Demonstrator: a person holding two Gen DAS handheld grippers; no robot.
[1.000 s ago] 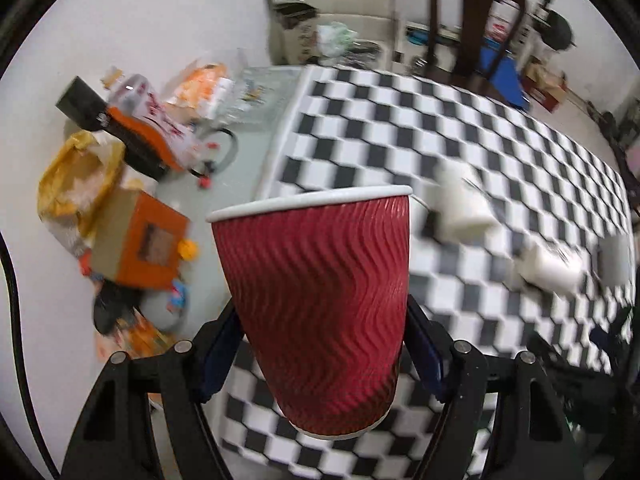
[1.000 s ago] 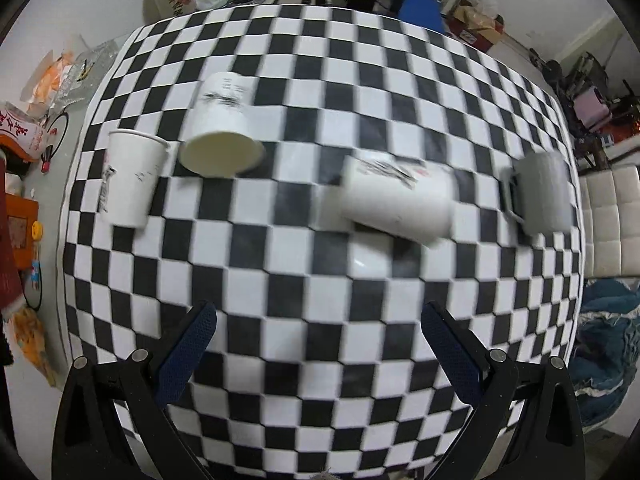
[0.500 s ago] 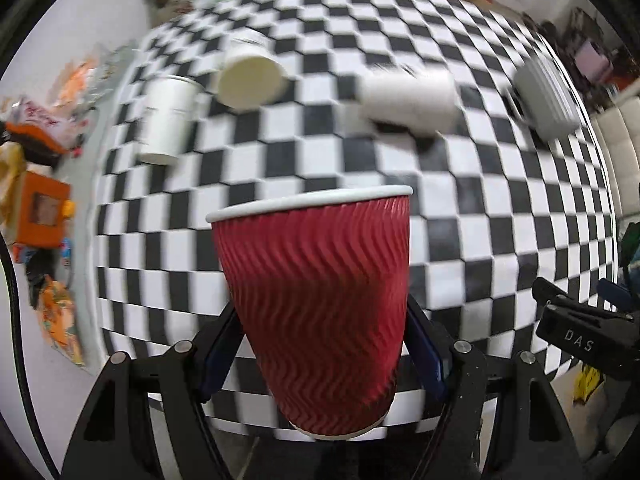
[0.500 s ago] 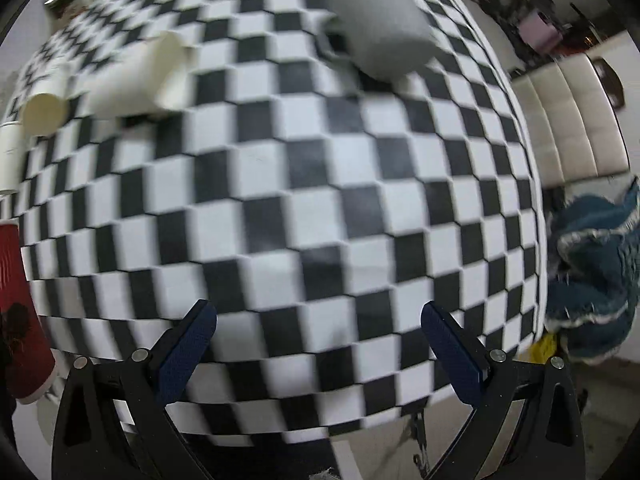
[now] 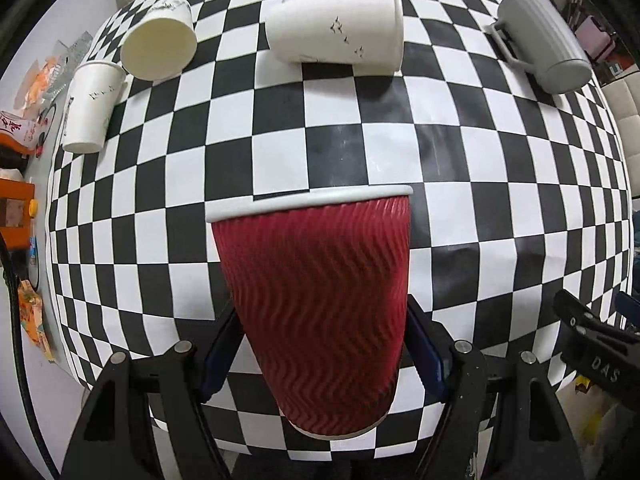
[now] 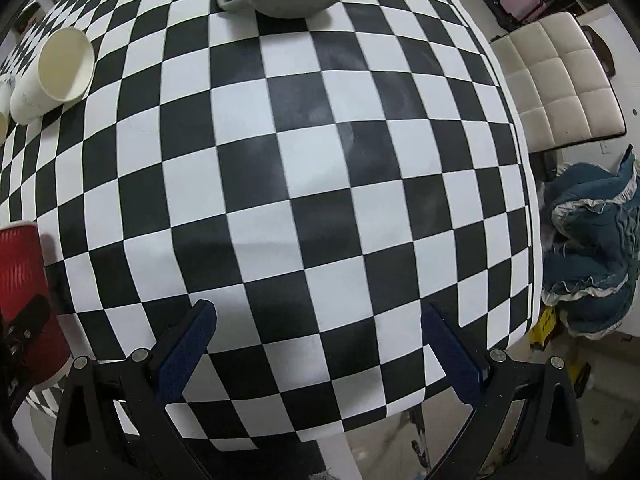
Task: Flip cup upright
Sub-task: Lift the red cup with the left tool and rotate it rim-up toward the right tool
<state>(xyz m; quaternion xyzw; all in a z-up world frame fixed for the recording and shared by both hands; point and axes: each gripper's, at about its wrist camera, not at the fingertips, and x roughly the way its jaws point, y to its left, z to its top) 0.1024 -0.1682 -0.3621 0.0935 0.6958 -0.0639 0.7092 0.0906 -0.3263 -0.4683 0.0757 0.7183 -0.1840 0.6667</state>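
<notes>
The red cup (image 5: 320, 308) is sitting clamped in my left gripper (image 5: 320, 352), with the blue pads (image 5: 218, 354) pressing in on its ribbed wall from both sides near the lower half. Its white rim is pointing away from the camera and its narrower base is toward me, low in the left wrist view. From the right wrist view the same cup (image 6: 24, 292) is showing at the far left edge, rim up, over the near left corner of the checkered tablecloth (image 6: 320, 184); whether its base is touching the cloth I cannot tell.

My right gripper (image 6: 318, 352) is hanging over the near edge of the cloth with its blue pads (image 6: 188, 356) spread wide and nothing between them.

Farther out on the cloth, a large white paper cup (image 5: 336, 28) is lying on its side just beyond the red one. To its left another white paper cup (image 5: 160, 40) is lying with its mouth facing the camera, and a third white paper cup (image 5: 92, 108) is lying by the left edge, touching or nearly touching that one. A grey mug (image 5: 540, 40) with a handle is lying on its side at the far right. A cream padded chair (image 6: 556, 80) and a bundle of blue fabric (image 6: 588, 256) are sitting beside the table on the right.
</notes>
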